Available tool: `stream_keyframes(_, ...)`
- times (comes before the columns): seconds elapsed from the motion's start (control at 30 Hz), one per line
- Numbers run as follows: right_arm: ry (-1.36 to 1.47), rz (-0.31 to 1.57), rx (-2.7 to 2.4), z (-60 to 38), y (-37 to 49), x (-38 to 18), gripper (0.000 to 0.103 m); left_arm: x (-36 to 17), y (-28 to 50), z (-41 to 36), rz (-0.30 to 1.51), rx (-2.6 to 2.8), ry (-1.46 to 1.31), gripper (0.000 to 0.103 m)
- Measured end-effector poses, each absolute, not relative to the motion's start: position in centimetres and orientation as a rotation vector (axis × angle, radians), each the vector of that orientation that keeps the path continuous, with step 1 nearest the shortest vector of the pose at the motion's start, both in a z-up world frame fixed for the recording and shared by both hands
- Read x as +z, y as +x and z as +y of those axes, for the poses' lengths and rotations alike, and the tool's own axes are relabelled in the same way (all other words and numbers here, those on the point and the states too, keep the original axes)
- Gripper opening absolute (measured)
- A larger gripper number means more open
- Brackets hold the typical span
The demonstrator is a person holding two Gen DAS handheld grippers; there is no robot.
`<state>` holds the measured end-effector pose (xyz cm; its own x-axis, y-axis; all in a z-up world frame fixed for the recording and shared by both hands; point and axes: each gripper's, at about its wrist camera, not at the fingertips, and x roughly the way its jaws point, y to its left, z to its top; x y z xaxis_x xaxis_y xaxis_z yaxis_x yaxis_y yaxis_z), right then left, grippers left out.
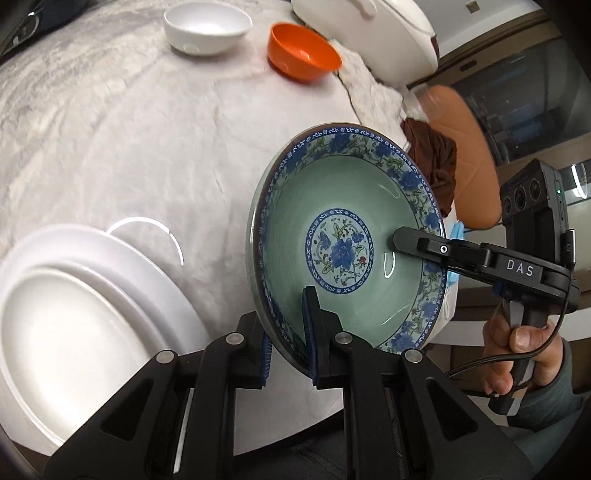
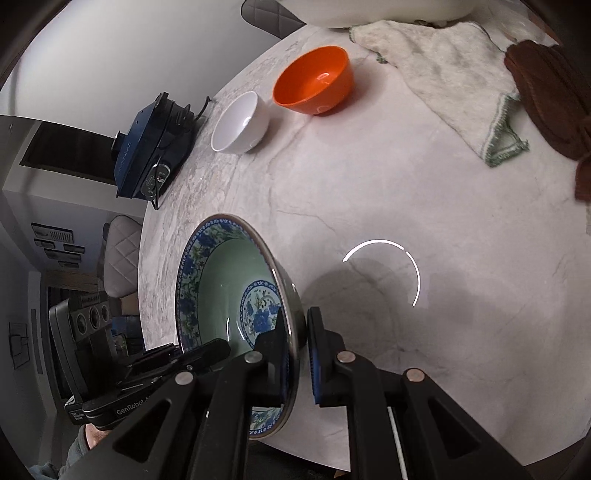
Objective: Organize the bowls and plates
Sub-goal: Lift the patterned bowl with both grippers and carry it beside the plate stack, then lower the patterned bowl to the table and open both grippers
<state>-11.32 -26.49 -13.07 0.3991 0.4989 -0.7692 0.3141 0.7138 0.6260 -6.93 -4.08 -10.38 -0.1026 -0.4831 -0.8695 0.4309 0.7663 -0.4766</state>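
A deep green bowl with a blue flower rim (image 1: 343, 225) hangs tilted above the marble table (image 1: 129, 129), held from two sides. My left gripper (image 1: 288, 343) is shut on its near rim. My right gripper (image 2: 298, 354) is shut on the opposite rim, one of its fingers (image 1: 410, 242) lying inside the bowl (image 2: 225, 288). A stack of white plates (image 1: 74, 314) lies just left of the left gripper. At the far side of the table stand a white bowl (image 1: 205, 29) and an orange bowl (image 1: 303, 51), also in the right wrist view as the white bowl (image 2: 242, 123) and the orange bowl (image 2: 314, 79).
A pale towel (image 2: 443, 74) and a brown cloth (image 2: 550, 92) lie at the table's far right, next to a large white pot (image 1: 369, 33). A dark blue device (image 2: 147, 147) rests at the left table edge. An orange chair (image 1: 465, 155) stands beyond the right edge.
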Motion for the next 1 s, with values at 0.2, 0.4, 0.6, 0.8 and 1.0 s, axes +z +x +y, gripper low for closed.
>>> stream_keyframes(0.2,0.775,1.235,0.144,-27.8,-13.5,-16.0,0.011,-13.0,-9.4,-6.4,1.505,-0.736,0.007,0.013)
stream_keyframes(0.4,0.805,1.256,0.140,-29.0,-14.7,-18.7,0.011,-15.1,-10.3,-8.0,1.520,-0.731,0.037,0.013)
stream_keyframes(0.6,0.806,1.250,0.159,-29.1,-15.1,-19.6,0.011,-16.6,-10.0,-9.0,1.524,-0.705,0.045,0.013)
stream_keyframes(0.8,0.790,1.234,0.197,-28.9,-14.9,-19.7,0.013,-16.5,-9.7,-8.8,1.510,-0.672,0.036,0.014)
stream_keyframes(1.0,0.782,1.173,0.196,-29.7,-15.7,-18.3,0.074,-13.2,-9.9,-6.1,1.449,-0.634,-0.021,0.091)
